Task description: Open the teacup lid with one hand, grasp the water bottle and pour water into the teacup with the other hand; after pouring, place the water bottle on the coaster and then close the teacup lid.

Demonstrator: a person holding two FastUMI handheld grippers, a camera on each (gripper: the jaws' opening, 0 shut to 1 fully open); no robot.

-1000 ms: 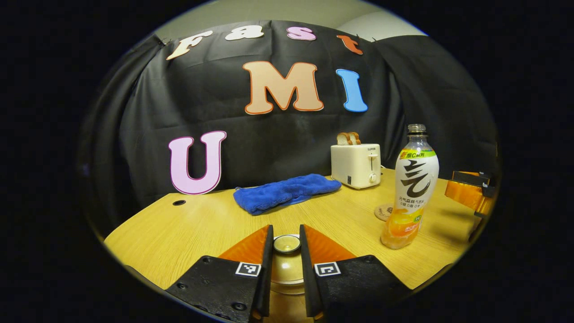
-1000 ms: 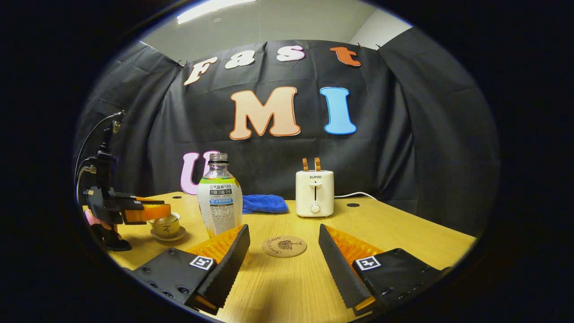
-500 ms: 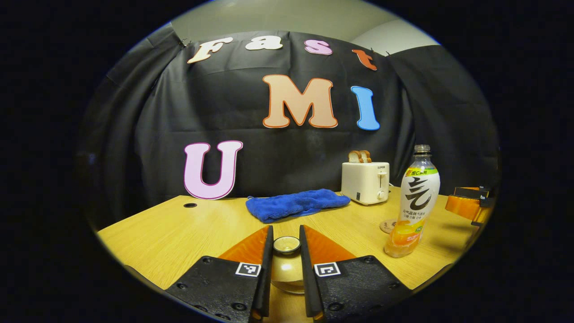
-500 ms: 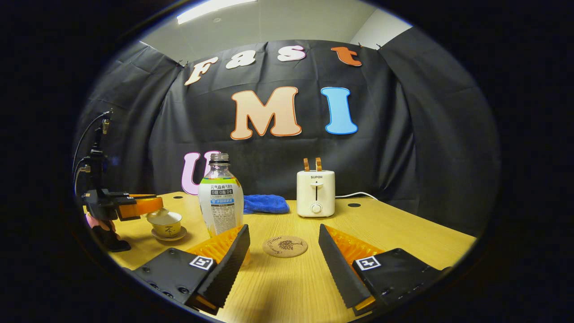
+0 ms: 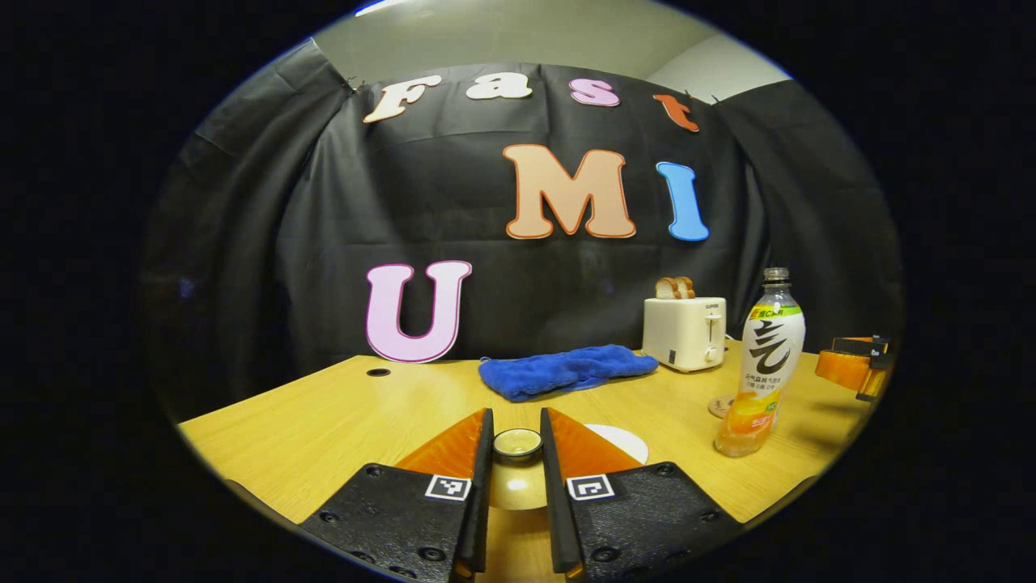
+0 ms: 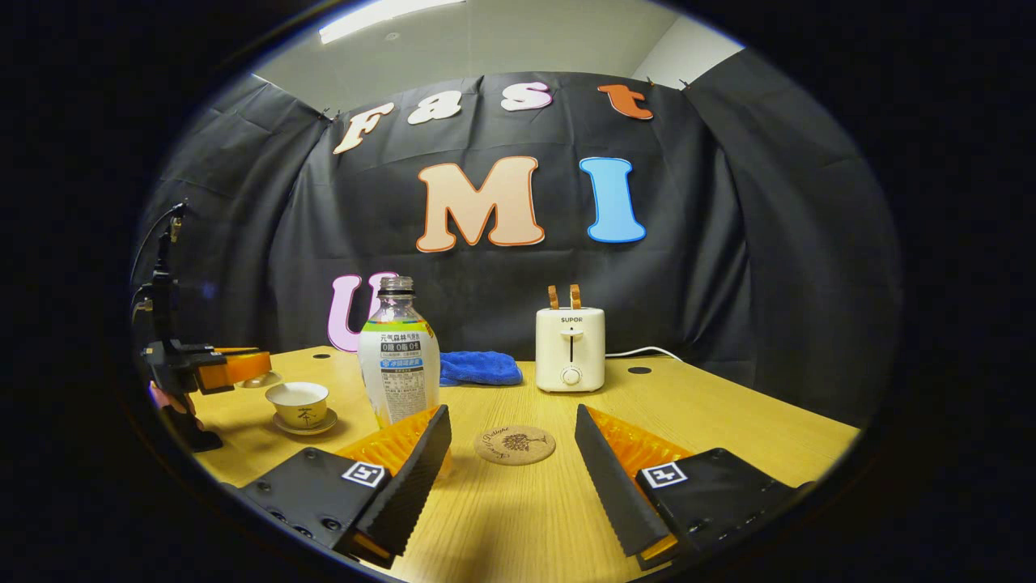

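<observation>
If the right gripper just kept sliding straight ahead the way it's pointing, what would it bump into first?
Probably the coaster: it lies on the table between the open fingers of the right gripper, just ahead. Being flat, it might pass underneath; then the toaster farther back would be next. Depth is hard to judge.

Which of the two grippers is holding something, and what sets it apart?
The left gripper: its fingers are shut on the teacup lid, lifted off the teacup. The right gripper is open, gripping nothing.
</observation>
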